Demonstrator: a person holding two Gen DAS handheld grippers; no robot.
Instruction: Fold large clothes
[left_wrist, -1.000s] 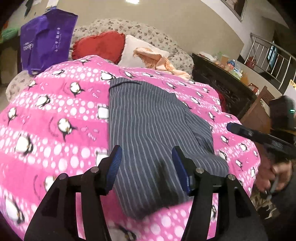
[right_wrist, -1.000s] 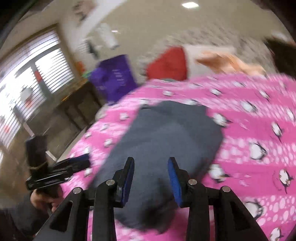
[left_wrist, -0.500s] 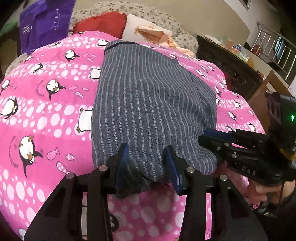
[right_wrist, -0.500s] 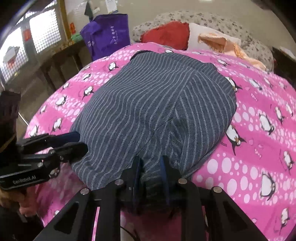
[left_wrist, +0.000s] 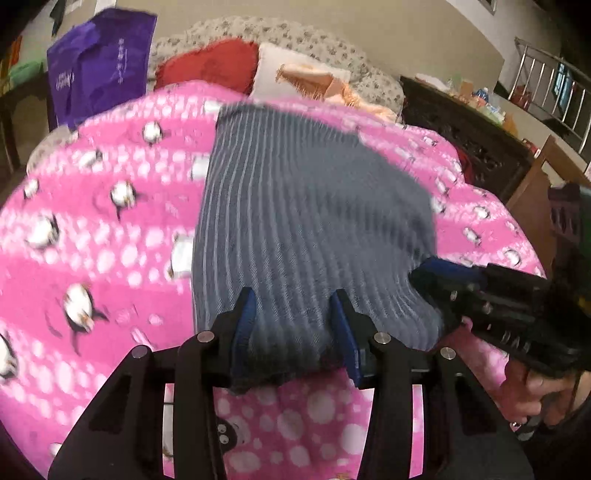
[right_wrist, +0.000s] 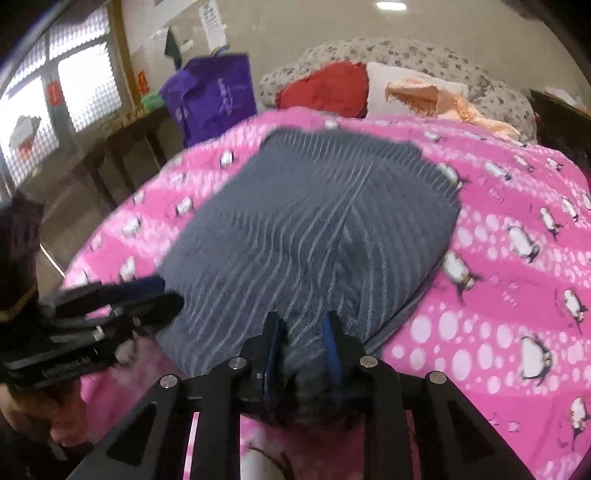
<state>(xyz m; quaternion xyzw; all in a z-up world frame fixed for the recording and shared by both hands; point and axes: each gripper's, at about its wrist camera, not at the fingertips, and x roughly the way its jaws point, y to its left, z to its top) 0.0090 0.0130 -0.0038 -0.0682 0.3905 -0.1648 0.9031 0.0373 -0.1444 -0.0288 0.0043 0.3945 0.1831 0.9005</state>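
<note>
A dark grey striped garment (left_wrist: 306, 221) lies folded on the pink penguin blanket (left_wrist: 92, 240); it also shows in the right wrist view (right_wrist: 314, 221). My left gripper (left_wrist: 295, 314) is shut on the garment's near hem, with cloth bunched between its blue pads. My right gripper (right_wrist: 301, 332) is shut on the near hem further right. Each gripper shows in the other's view, the right one (left_wrist: 443, 273) and the left one (right_wrist: 147, 291), both at the hem. The near edge is lifted off the blanket.
A purple bag (left_wrist: 99, 77), a red cushion (left_wrist: 214, 70) and a white pillow with peach cloth (left_wrist: 306, 77) lie at the bed's far end. A dark cabinet (left_wrist: 469, 125) stands right of the bed. A window (right_wrist: 44, 118) is at left.
Both grippers came down from above the garment, closed on its near hem, and now lift it. The views have pulled back and blur with motion.
</note>
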